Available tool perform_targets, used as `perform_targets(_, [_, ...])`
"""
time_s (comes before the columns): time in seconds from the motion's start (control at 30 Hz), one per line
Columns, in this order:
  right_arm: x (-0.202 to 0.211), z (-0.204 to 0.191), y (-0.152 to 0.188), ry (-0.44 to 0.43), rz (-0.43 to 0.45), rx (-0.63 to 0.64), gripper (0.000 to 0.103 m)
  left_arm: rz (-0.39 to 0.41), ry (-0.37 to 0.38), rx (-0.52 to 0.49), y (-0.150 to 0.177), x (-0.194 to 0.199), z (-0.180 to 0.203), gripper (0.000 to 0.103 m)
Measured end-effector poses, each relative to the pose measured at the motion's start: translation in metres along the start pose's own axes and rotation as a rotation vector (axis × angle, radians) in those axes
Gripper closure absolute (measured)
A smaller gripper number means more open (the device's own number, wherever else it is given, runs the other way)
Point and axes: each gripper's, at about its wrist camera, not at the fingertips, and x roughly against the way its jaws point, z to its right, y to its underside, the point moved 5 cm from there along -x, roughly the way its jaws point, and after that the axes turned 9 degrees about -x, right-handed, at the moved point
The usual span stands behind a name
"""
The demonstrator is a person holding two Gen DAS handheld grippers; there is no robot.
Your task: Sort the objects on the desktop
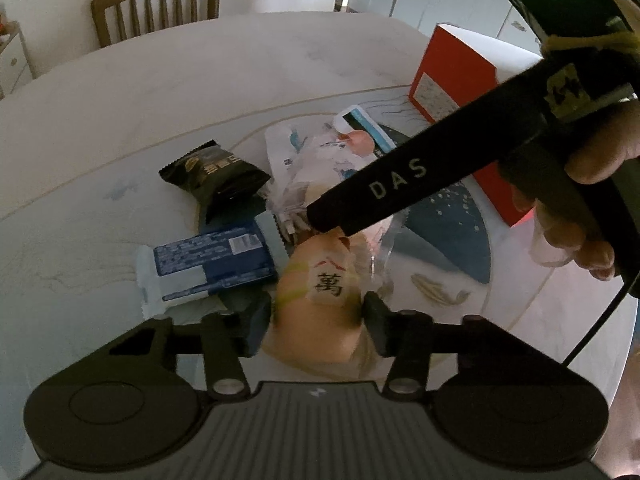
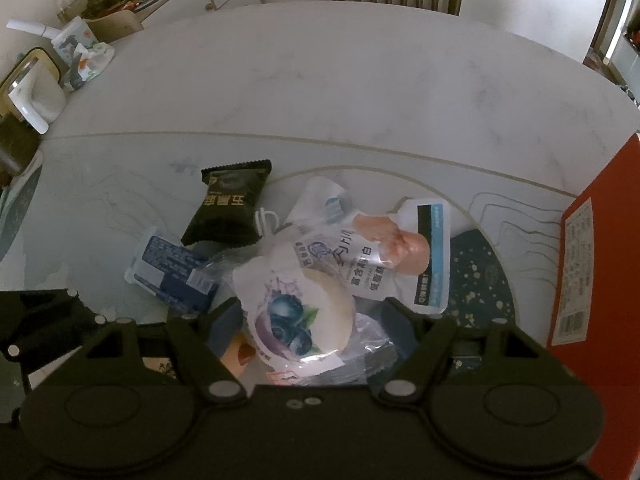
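My left gripper (image 1: 316,328) is shut on a tan pastry (image 1: 320,292) in clear wrap with a black character printed on it. My right gripper (image 2: 314,320) stands open astride a blueberry bun packet (image 2: 296,312) on top of the snack pile; the pastry (image 2: 236,354) peeks out beside its left finger. In the left wrist view one black finger (image 1: 372,192) of the right gripper slants down onto the pile. A black snack packet (image 1: 216,176) (image 2: 228,208), a blue packet (image 1: 216,264) (image 2: 172,268) and a white pouch (image 1: 360,136) (image 2: 400,248) lie around them.
A tall red box (image 1: 452,80) (image 2: 580,260) stands at the right of the pile. The snacks lie on a pale round table (image 2: 360,80). A wooden chair (image 1: 156,4) stands at the far side. A person's hand (image 1: 592,160) holds the right gripper.
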Motion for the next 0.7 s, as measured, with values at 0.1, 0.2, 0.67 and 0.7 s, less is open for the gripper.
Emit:
perform_targets(0.1, [0.001, 0.000, 0.000, 0.005, 0.003, 0.000, 0.032, 0.002, -0.004, 0.001, 0.000, 0.000, 0.000, 0.056])
perform_targets(0.2, [0.003, -0.001, 0.000, 0.007, 0.007, 0.007, 0.035, 0.000, -0.007, -0.001, 0.000, 0.000, 0.000, 0.057])
perform_targets(0.67, [0.026, 0.003, 0.006, -0.002, 0.037, 0.002, 0.056, 0.025, -0.008, 0.020, -0.006, 0.011, 0.000, 0.061])
perform_targets(0.7, [0.029, 0.004, 0.007, -0.004, 0.039, 0.000, 0.056, 0.029, -0.007, 0.017, -0.007, 0.014, 0.001, 0.061])
